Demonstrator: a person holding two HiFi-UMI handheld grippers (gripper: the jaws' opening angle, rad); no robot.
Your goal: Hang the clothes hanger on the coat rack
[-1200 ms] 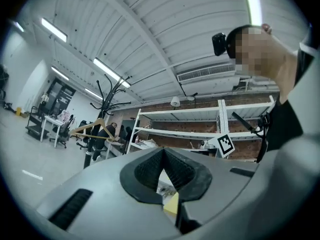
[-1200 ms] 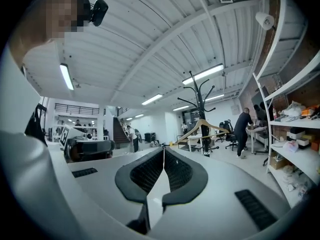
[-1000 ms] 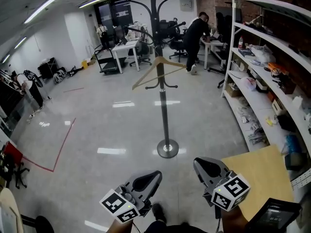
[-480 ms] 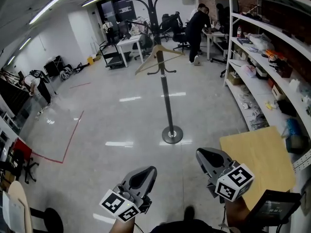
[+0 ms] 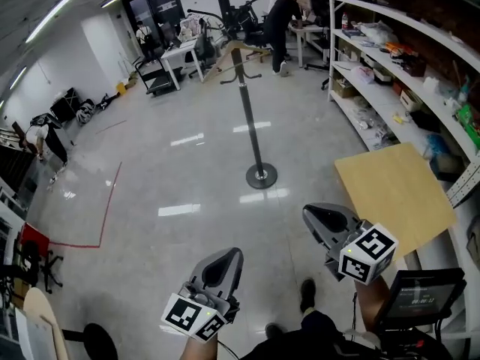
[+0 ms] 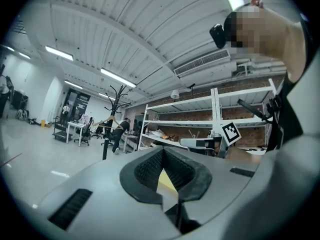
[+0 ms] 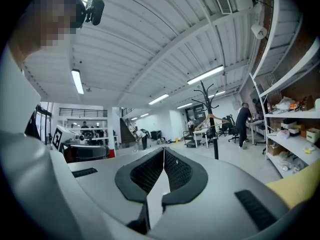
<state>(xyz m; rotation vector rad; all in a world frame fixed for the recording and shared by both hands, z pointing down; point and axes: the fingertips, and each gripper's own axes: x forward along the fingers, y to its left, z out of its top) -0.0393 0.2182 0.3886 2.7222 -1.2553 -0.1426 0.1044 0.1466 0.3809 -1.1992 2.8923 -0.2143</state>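
Note:
The black coat rack (image 5: 250, 122) stands on the grey floor, well ahead of both grippers. A wooden clothes hanger (image 5: 238, 50) hangs on its lower arms, free of either gripper. My left gripper (image 5: 225, 259) is low in the head view, shut with nothing between its jaws. My right gripper (image 5: 324, 214) is beside it to the right, also shut and empty. The left gripper view shows the rack (image 6: 106, 136) and hanger (image 6: 106, 120) small and far beyond the left gripper (image 6: 163, 151). The right gripper view shows the rack (image 7: 215, 134) and hanger (image 7: 212, 118) past the right gripper (image 7: 164, 150).
A light wooden tabletop (image 5: 394, 190) lies to the right of my right gripper, with a dark screen (image 5: 416, 302) below it. Long shelves (image 5: 405, 73) with clutter run along the right wall. A person (image 5: 280, 17) stands at desks behind the rack. Red tape (image 5: 105, 208) marks the floor at left.
Both grippers have drawn back from the coat rack, which now looks smaller and farther off. The hanger stays on the rack. The tabletop now lies beside my right gripper.

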